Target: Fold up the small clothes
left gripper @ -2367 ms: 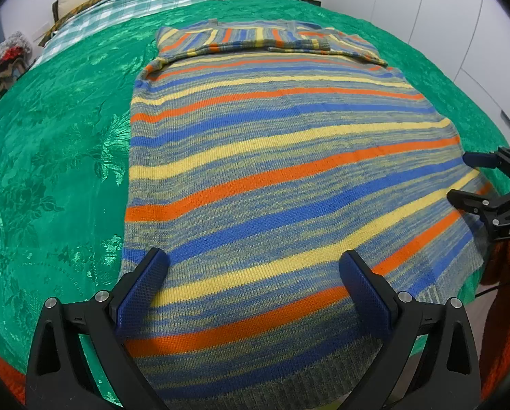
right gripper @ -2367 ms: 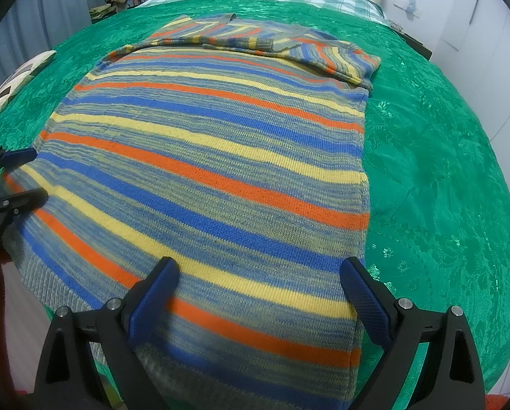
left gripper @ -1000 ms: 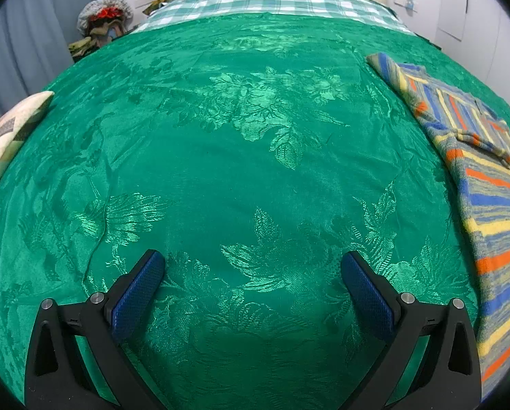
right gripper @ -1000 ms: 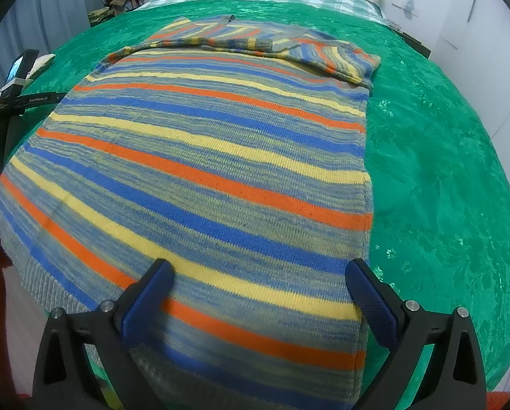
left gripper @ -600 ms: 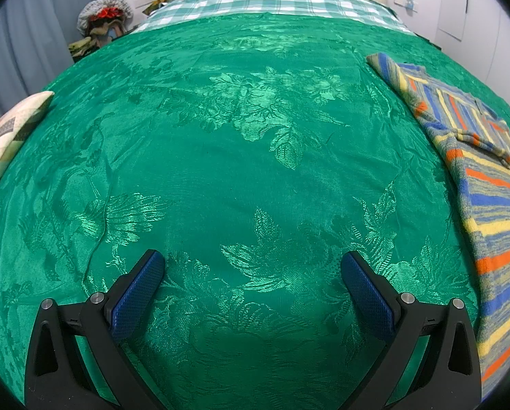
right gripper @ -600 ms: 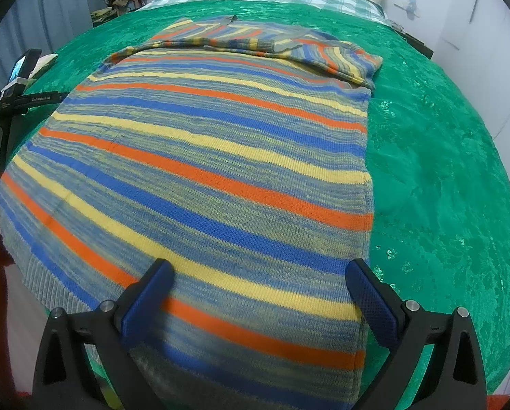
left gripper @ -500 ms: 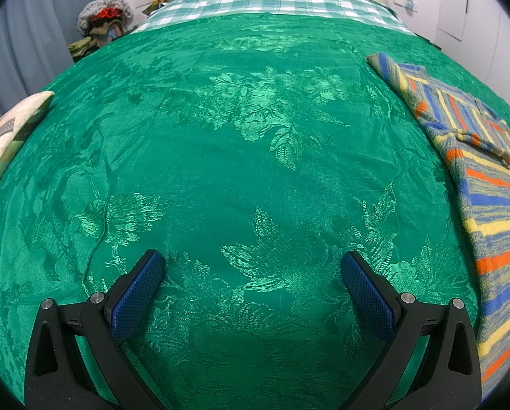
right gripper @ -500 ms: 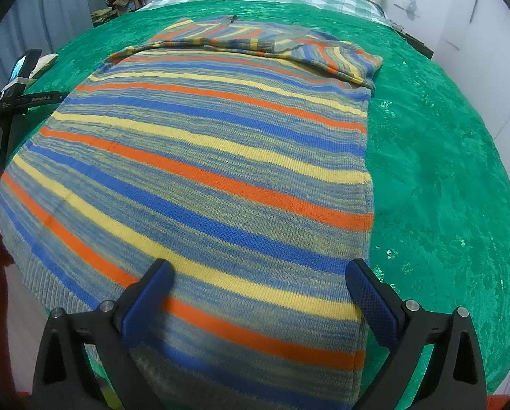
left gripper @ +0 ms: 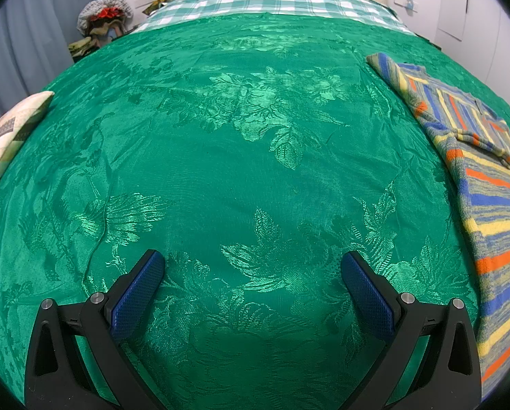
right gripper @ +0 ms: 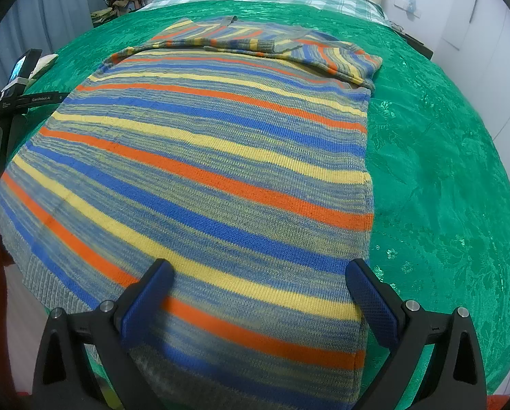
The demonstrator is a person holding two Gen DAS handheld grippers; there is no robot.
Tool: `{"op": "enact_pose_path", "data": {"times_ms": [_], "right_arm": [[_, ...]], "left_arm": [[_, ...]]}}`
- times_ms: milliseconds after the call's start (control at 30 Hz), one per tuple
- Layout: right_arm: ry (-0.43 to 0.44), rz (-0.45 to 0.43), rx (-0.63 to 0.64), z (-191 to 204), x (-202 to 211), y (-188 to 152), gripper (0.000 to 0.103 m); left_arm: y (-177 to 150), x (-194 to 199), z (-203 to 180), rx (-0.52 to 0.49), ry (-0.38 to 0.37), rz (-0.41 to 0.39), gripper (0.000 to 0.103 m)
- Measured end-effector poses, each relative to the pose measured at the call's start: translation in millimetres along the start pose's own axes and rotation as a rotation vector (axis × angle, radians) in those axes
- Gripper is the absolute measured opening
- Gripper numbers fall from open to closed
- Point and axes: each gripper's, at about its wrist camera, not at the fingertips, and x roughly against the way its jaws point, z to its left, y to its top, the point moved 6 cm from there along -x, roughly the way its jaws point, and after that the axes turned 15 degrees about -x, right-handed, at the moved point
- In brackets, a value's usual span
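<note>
The right gripper (right gripper: 255,294) hovers spread wide, empty, over the hem of the striped sweater (right gripper: 203,157) lying flat on the bed's green bedspread (left gripper: 220,157). The left gripper (left gripper: 251,287), also spread, faces bare bedspread beside it.

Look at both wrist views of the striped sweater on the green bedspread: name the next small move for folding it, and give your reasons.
Probably swing the left gripper back to the striped sweater near its hem. That gripper is open over bare green bedspread, with the sweater only at its right edge. The right gripper is already open over the hem, and the sleeves look folded in, so the hem likely needs lifting next.
</note>
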Motion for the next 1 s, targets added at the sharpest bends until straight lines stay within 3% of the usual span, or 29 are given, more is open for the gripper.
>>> {"op": "enact_pose_path", "data": {"times_ms": [633,867,1000], "right_arm": [[0.005,-0.002,-0.003,1,3,2,0.101],[-0.023,-0.122,0.005,-1,28,18,0.101],[0.000,-0.086,-0.048,-9,20,20,0.101]], "left_arm": [[1,0,-1,0.000,-0.001,0.000,0.103],[1,0,-1,0.001,-0.001,0.000,0.103],[1,0,-1,0.001,-0.002,0.000,0.103]]}}
